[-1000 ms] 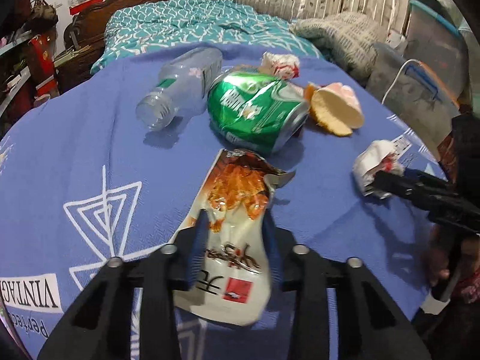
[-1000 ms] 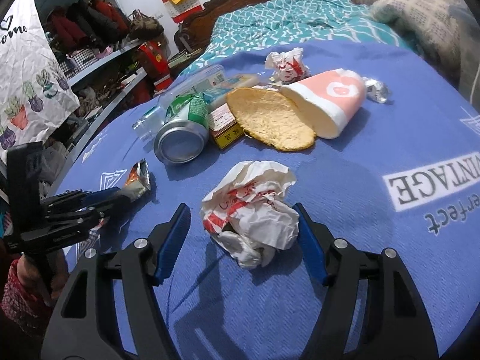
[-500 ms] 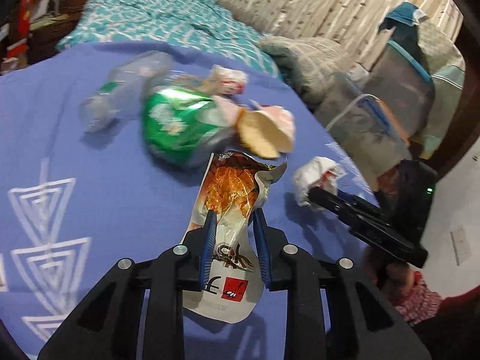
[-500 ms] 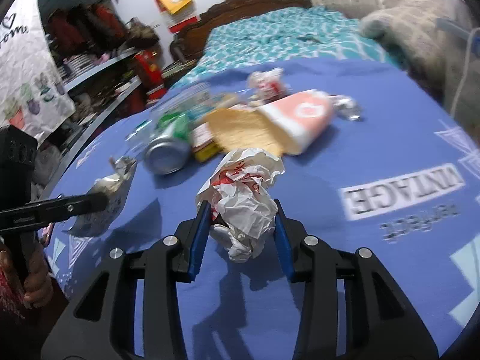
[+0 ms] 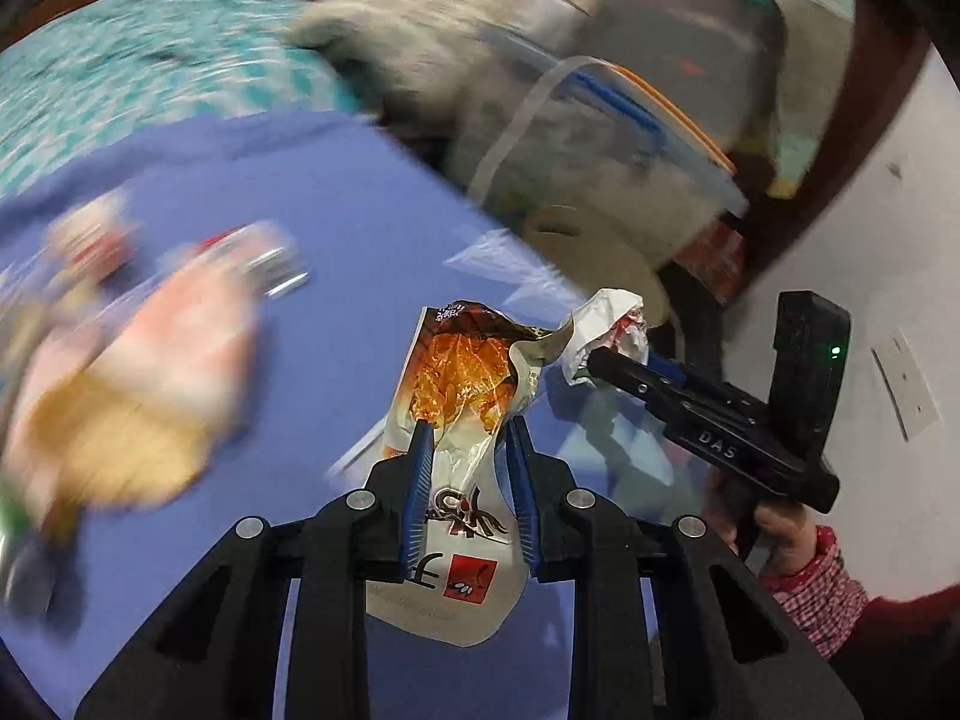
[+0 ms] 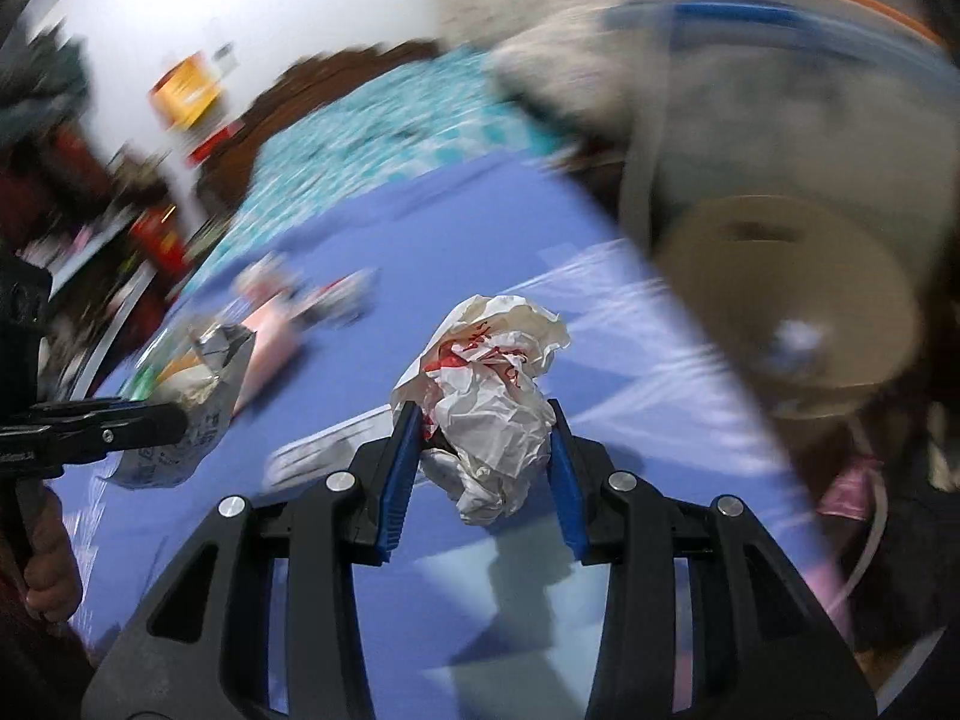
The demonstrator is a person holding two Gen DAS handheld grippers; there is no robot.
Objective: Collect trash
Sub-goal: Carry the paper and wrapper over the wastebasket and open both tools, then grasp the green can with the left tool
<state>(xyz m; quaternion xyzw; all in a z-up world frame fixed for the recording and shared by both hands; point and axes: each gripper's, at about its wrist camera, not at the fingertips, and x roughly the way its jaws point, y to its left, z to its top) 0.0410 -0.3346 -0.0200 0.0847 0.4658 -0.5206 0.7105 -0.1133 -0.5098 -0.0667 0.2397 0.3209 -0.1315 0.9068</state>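
The left gripper (image 5: 465,432) pinches the snack wrapper (image 5: 459,414), its long axis running away from the jaws. The right gripper (image 6: 480,420) clamps the crumpled paper (image 6: 489,384); the beige bin (image 6: 786,294) lies far right, nearer the right hand.

Torn snack wrapper (image 5: 459,420), crumpled red-printed paper (image 6: 492,402), both aloft.
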